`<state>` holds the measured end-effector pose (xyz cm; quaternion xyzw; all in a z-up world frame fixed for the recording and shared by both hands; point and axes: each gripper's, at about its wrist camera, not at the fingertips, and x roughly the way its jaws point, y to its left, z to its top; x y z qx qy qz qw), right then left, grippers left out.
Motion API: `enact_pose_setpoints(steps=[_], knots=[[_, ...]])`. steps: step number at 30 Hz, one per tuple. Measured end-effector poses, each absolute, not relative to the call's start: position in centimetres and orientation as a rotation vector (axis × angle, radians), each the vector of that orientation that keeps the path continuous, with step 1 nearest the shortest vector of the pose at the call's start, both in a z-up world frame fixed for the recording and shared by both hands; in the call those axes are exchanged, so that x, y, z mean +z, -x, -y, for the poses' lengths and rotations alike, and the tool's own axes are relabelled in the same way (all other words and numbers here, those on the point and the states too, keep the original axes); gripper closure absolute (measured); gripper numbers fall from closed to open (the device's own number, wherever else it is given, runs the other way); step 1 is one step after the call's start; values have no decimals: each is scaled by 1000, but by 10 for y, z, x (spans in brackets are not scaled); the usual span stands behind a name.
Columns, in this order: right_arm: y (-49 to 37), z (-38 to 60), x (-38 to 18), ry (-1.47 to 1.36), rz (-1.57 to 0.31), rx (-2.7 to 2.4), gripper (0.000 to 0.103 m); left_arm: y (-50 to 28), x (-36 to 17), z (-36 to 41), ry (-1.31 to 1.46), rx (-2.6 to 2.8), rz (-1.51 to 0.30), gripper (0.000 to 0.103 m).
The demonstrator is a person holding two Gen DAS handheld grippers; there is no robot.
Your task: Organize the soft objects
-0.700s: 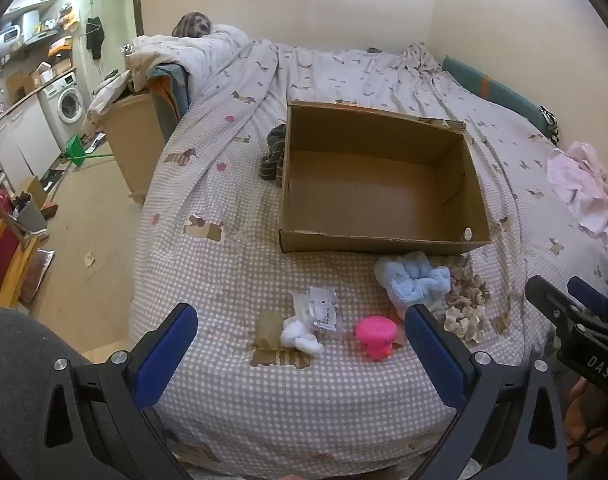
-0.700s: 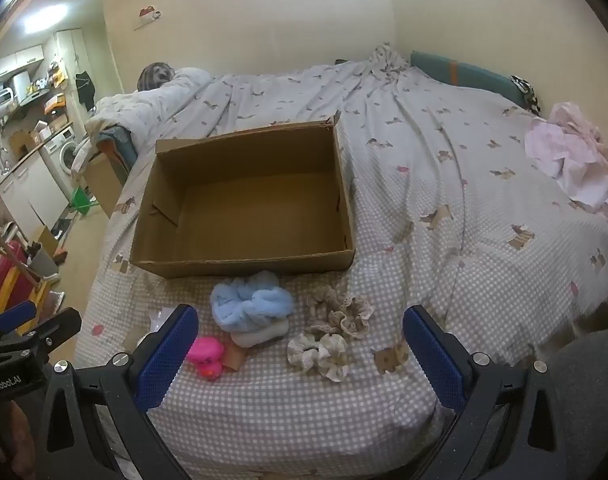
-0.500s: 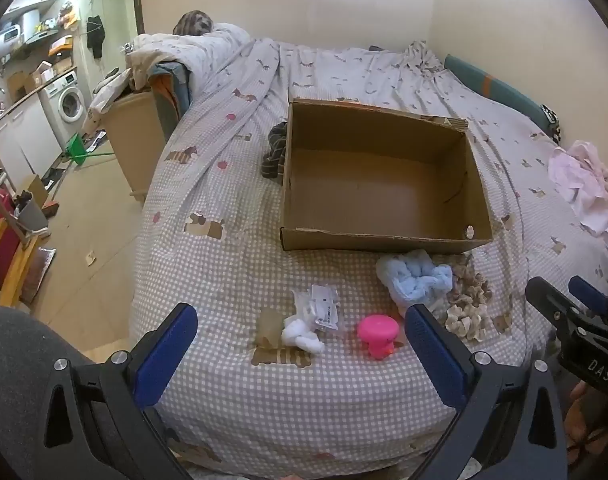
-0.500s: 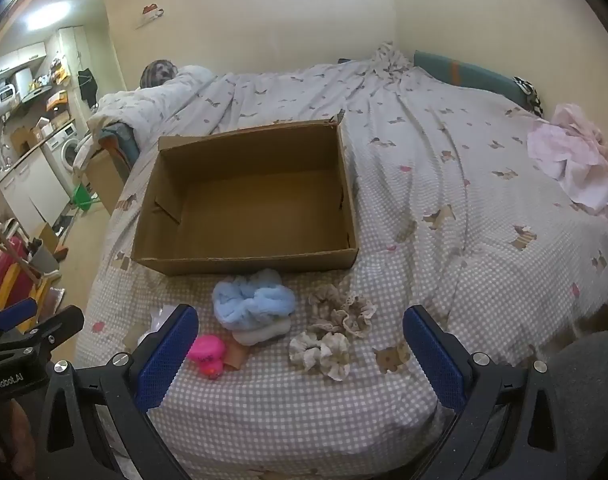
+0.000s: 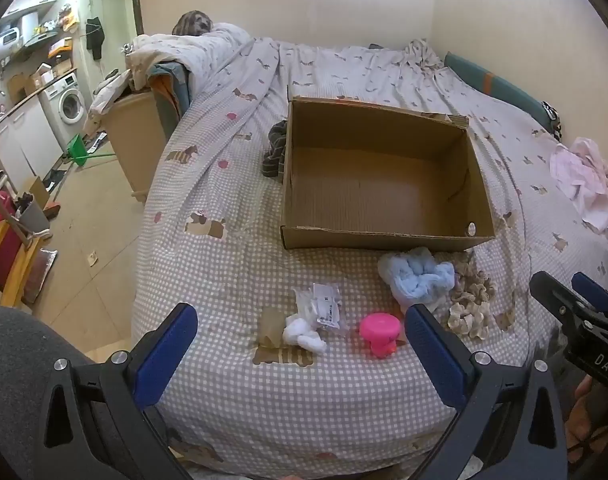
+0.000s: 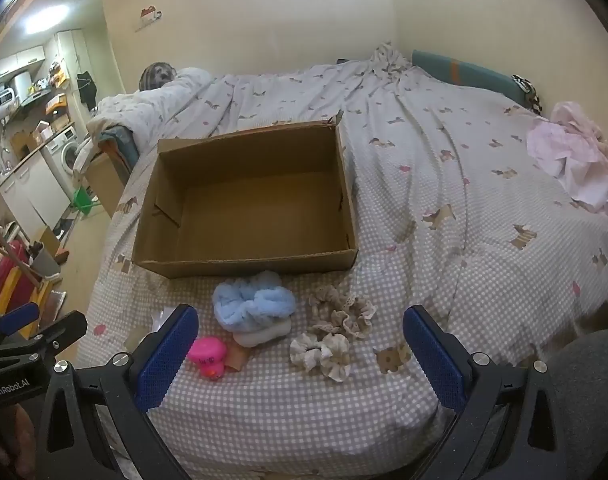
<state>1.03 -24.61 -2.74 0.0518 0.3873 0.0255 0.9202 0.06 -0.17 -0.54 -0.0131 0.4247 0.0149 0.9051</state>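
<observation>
An empty open cardboard box sits on the checked bed cover. In front of it lie a fluffy light blue scrunchie, beige lace scrunchies, a cream scrunchie, a pink toy, a white cloth knot and a small plastic packet. My left gripper is open and empty above the near bed edge. My right gripper is open and empty, short of the scrunchies.
A dark striped cloth lies left of the box. Pink clothing lies at the right. The bed edge drops to the floor on the left, near a wooden cabinet.
Both views have crept slightly forward and down toward the bed; nothing on the bed has moved. Both grippers stay open.
</observation>
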Motion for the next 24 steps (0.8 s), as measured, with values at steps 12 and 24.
enact_pose_setpoints(steps=[12, 24], knots=[[-10, 245, -31, -108, -801, 50, 0, -1, -6, 2, 27, 34, -878, 0], [-11, 245, -30, -110, -808, 54, 0, -1, -7, 3, 30, 33, -882, 0]])
